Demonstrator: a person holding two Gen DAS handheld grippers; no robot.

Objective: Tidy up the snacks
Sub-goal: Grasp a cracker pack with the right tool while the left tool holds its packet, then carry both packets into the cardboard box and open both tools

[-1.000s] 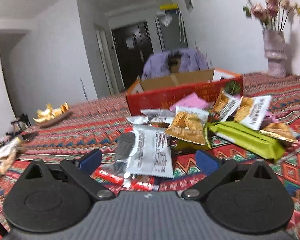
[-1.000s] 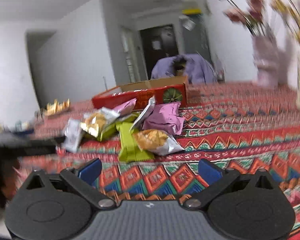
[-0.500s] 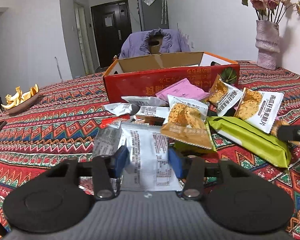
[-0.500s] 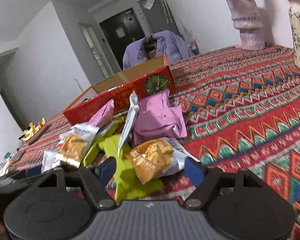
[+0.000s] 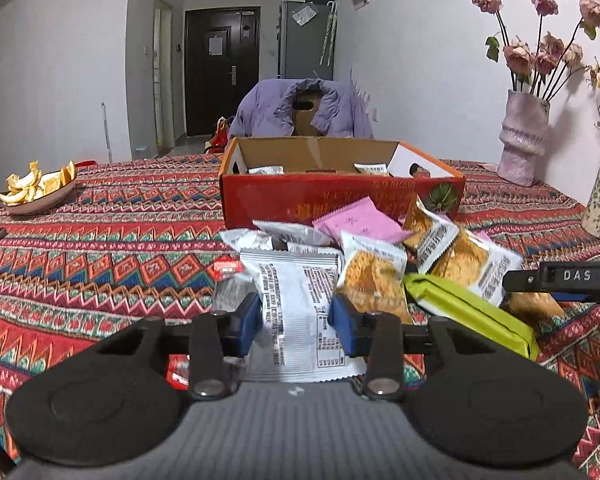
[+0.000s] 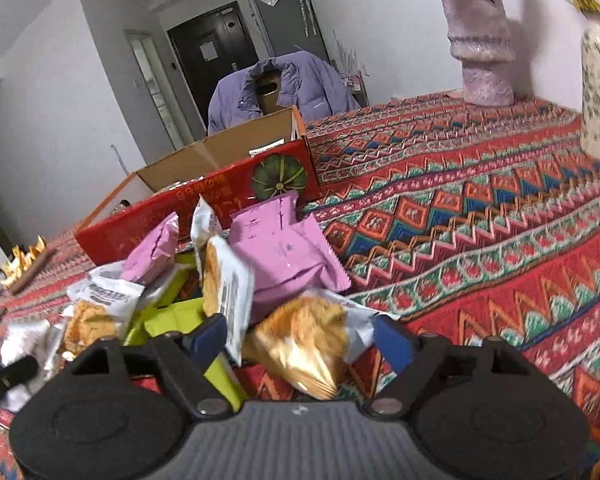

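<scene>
Right gripper blurred, jaws apart and just opening around an orange snack packet; left gripper clamps white snack packet above patterned tablecloth, red box behind.

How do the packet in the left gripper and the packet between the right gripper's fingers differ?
The silver packet shows its printed back; the orange packet shows a snack picture. The left gripper is shut on the silver packet; the right gripper has just been opening around the orange packet, with no pad visibly pressing. Both are sealed packets.
</scene>
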